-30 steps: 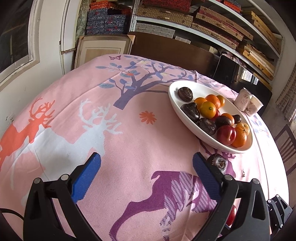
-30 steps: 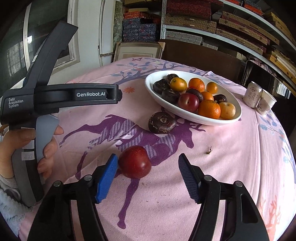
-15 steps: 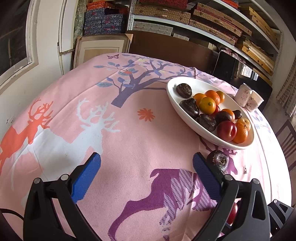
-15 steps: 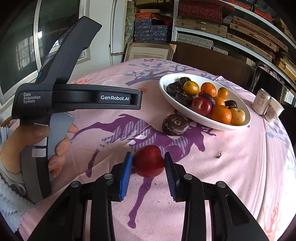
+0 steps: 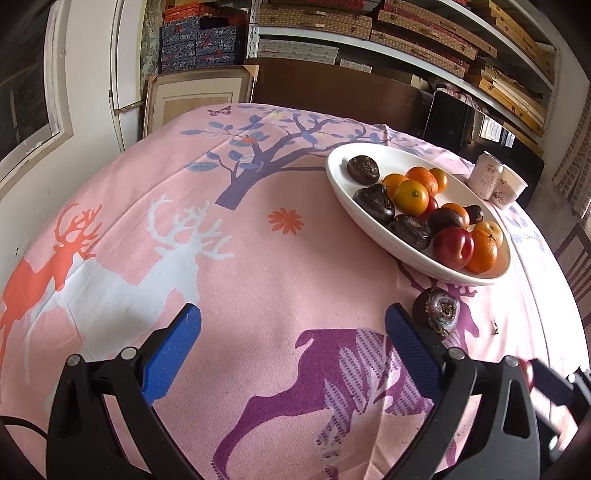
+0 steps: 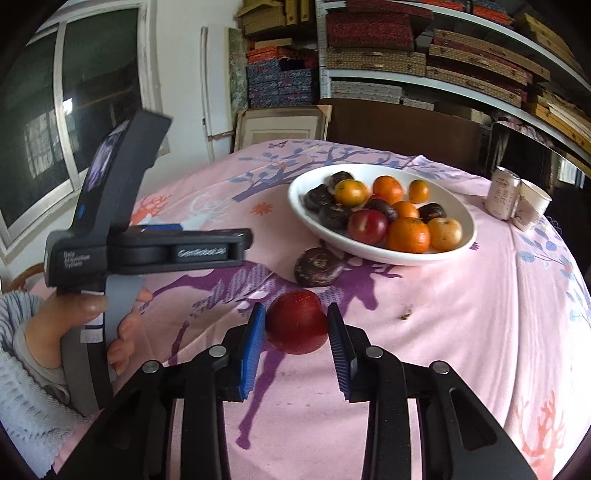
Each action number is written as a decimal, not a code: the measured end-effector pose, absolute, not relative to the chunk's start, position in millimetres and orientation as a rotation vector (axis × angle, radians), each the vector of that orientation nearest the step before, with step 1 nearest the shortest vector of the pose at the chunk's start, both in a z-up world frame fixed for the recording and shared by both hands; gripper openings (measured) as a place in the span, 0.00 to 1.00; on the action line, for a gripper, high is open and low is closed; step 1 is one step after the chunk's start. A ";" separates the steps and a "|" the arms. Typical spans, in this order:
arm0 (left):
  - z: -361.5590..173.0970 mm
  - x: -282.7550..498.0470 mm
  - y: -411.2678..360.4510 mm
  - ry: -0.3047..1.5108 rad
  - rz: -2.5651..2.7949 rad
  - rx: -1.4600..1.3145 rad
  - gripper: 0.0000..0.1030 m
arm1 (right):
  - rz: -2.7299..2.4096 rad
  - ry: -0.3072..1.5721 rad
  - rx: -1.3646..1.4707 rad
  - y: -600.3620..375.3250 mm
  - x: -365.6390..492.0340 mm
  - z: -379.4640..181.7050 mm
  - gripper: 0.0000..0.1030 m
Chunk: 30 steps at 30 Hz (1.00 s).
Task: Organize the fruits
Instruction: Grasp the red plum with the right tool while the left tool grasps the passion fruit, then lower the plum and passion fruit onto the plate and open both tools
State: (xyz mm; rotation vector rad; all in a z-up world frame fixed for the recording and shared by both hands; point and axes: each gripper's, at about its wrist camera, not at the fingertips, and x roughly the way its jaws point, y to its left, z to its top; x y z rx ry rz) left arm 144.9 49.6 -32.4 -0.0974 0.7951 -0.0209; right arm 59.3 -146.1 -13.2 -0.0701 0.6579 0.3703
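right wrist view has my right gripper closed on a red apple, both blue pads pressed against its sides. the apple sits low over the pink tablecloth, above the purple deer print, and i cannot tell whether it touches the cloth or hangs just above it. just beyond it a dark brown round fruit lies on the cloth, right beside the near rim of the white bowl. the bowl holds oranges, a red apple, a yellow fruit and several more dark brown fruits piled together. two small cups stand close together on the far right of the table. on the left of this view a hand grips the handle of my left gripper, seen from the side.

from the left wrist view, my left gripper hangs over the tablecloth with its jaws wide apart and nothing between them. the dark brown fruit lies just past my right-hand pad, near the bowl's rim. the cups stand beyond the bowl, and shelves of flat boxes fill the wall behind the table.
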 end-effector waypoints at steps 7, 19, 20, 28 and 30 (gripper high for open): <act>-26.0 136.2 29.8 0.745 -0.086 -0.028 0.95 | 0.170 0.640 0.137 -221.1 70.9 -7.1 0.34; -46.8 149.9 -83.0 0.789 -0.216 0.410 0.70 | 0.190 0.655 0.169 -224.6 75.3 -13.1 0.34; -48.4 152.5 -83.9 0.803 -0.230 0.404 0.66 | 0.191 0.654 0.170 -224.9 74.9 -13.1 0.34; -45.9 153.1 -76.6 0.800 -0.251 0.344 0.41 | 0.198 0.663 0.163 -222.8 75.1 -14.8 0.34; -44.0 150.9 -77.4 0.785 -0.254 0.347 0.41 | 0.196 0.665 0.162 -222.7 75.7 -15.2 0.34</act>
